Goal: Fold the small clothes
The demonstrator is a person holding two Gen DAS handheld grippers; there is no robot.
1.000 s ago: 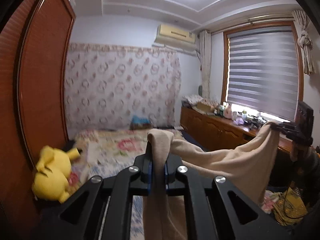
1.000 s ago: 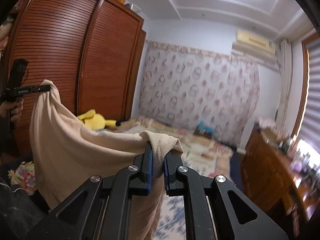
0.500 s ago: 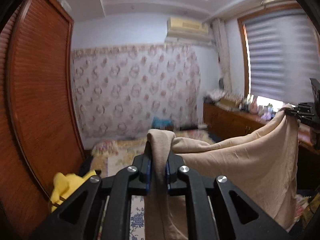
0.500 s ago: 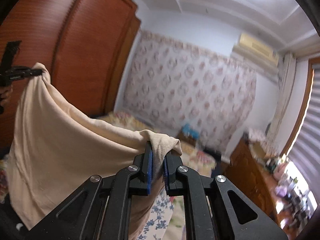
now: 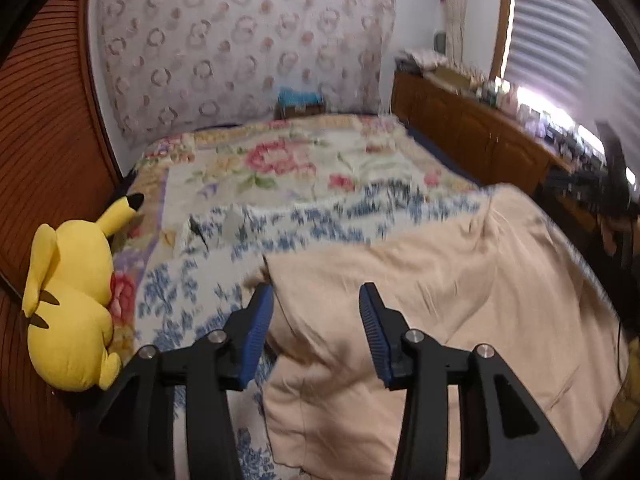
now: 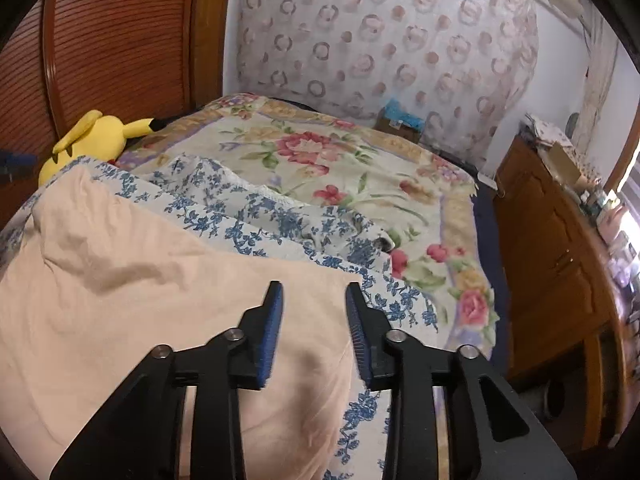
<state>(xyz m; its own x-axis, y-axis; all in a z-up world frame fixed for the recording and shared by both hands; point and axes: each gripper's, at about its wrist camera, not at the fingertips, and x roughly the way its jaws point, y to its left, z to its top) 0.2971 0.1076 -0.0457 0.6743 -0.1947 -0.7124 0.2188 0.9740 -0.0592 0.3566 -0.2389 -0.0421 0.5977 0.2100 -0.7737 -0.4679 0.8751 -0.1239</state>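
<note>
A beige garment (image 5: 432, 300) lies spread on the near end of the bed, over a blue-flowered sheet (image 5: 280, 224). It also shows in the right wrist view (image 6: 140, 292). My left gripper (image 5: 316, 300) is open and empty, just above the garment's far left corner. My right gripper (image 6: 314, 292) is open and empty, above the garment's far right corner. The other gripper shows blurred at the right edge of the left wrist view (image 5: 612, 184).
A yellow plush toy (image 5: 68, 296) lies at the bed's left edge by the brown wardrobe (image 5: 44, 120); it also shows in the right wrist view (image 6: 92, 136). A flowered quilt (image 6: 320, 160) covers the bed. A wooden cabinet (image 6: 560, 248) with clutter stands on the right.
Both grippers held the garment up in the air, shut on its corners. They have come down to the bed, opened and let go; the garment now lies flat.
</note>
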